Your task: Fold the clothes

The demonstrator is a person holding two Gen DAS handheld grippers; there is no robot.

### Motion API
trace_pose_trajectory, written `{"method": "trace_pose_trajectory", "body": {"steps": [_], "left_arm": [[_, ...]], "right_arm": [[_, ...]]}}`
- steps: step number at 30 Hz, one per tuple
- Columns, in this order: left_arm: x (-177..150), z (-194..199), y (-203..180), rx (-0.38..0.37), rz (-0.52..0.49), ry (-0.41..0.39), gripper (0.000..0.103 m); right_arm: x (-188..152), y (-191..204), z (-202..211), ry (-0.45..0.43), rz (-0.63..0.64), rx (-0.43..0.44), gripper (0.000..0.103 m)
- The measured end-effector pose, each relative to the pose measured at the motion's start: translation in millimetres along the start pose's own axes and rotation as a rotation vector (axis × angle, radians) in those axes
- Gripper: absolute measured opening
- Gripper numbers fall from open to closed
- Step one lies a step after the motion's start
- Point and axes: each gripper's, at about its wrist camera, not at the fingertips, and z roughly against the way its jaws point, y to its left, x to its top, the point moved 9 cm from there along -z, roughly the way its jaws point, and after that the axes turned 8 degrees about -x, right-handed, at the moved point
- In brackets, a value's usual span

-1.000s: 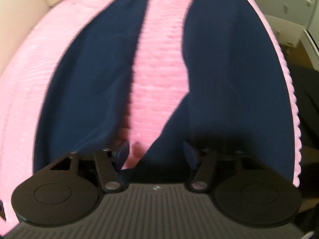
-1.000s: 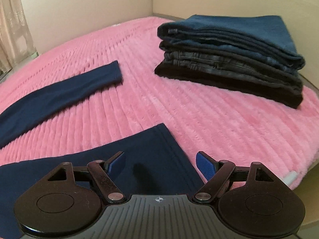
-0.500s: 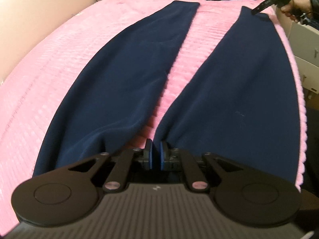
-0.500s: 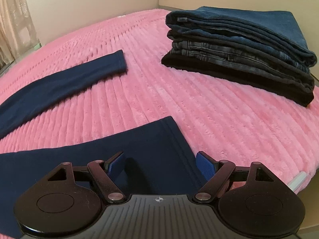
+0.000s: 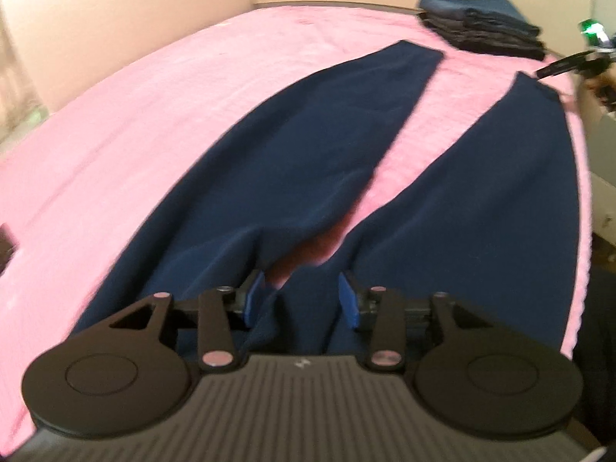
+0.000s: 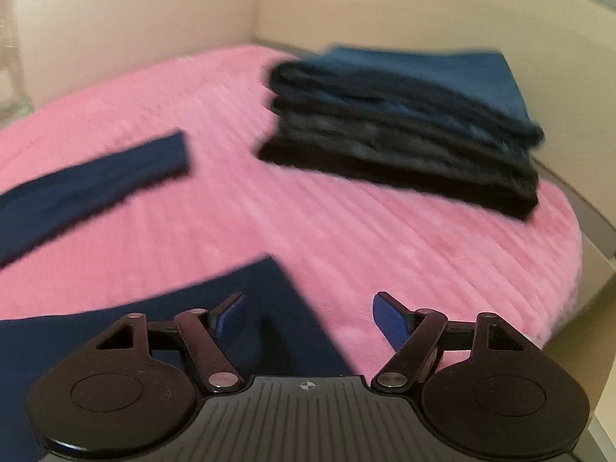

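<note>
Jaws of left gripper [image 5: 301, 299] opening, blue pads apart, straddling crotch of navy trousers [image 5: 308, 177], fabric bunching between them but pads not pressing it. Right gripper [image 6: 308, 321] jaws closing yet standing wide, hovering over hem of near trouser leg, not gripping. Trousers lying flat on pink ribbed bedspread [image 6: 346, 238], legs splaying toward far side. Stack of folded jeans [image 6: 404, 123] sitting at far right of bed, well apart from trousers.
</note>
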Motion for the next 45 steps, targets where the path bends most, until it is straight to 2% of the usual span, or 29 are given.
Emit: {"method": "trace_pose_trajectory", "body": {"steps": [2,4,7,12,16,17,20,23,26,31,34,35,39,45], "left_arm": [[-17.6,15.6,3.9,0.043,0.029,0.000,0.052],[-44.3,32.6,6.9,0.089,0.053,0.015,0.057],[-94.6,55.1,10.2,0.138,0.110,0.062,0.057],[-176.9,90.5,20.4,0.195,0.194,0.144,0.057],[-216.3,123.3,31.2,0.200,0.255,0.134,0.056],[-220.8,131.6,32.8,0.210,0.253,0.132,0.056],[-228.1,154.2,40.7,0.242,0.276,0.103,0.057],[-232.9,171.4,46.8,0.244,0.335,0.047,0.057],[-233.3,172.5,44.9,0.237,0.364,0.009,0.057],[-243.1,152.4,41.4,0.225,0.384,0.025,0.057],[-244.2,152.6,42.2,0.225,0.379,0.031,0.057],[-243.0,156.1,42.3,0.227,0.374,0.031,0.057],[-232.7,173.1,46.5,0.255,0.338,0.020,0.057],[-212.2,182.4,53.1,0.280,0.299,0.012,0.060]], "right_arm": [[-9.3,28.7,20.0,-0.011,0.025,0.070,0.076],[-18.7,57.3,40.5,-0.022,0.050,0.141,0.076],[-43.1,101.8,60.7,-0.010,0.102,0.220,0.076],[-77.6,151.4,74.5,0.050,0.173,0.251,0.076],[-85.8,182.0,89.1,0.082,0.174,0.285,0.076],[-86.2,191.0,94.2,0.082,0.188,0.288,0.077],[-81.2,217.3,110.6,0.058,0.216,0.296,0.098],[-81.4,246.3,129.3,0.045,0.233,0.342,0.099],[-89.4,275.6,142.5,0.062,0.253,0.399,0.099],[-115.7,311.0,140.9,0.132,0.298,0.464,0.098],[-133.9,312.2,121.3,0.251,0.298,0.445,0.099],[-135.5,309.1,119.0,0.265,0.300,0.436,0.099],[-121.7,294.7,128.8,0.209,0.293,0.441,0.099],[-105.6,278.4,131.9,0.166,0.370,0.338,0.099]]}}
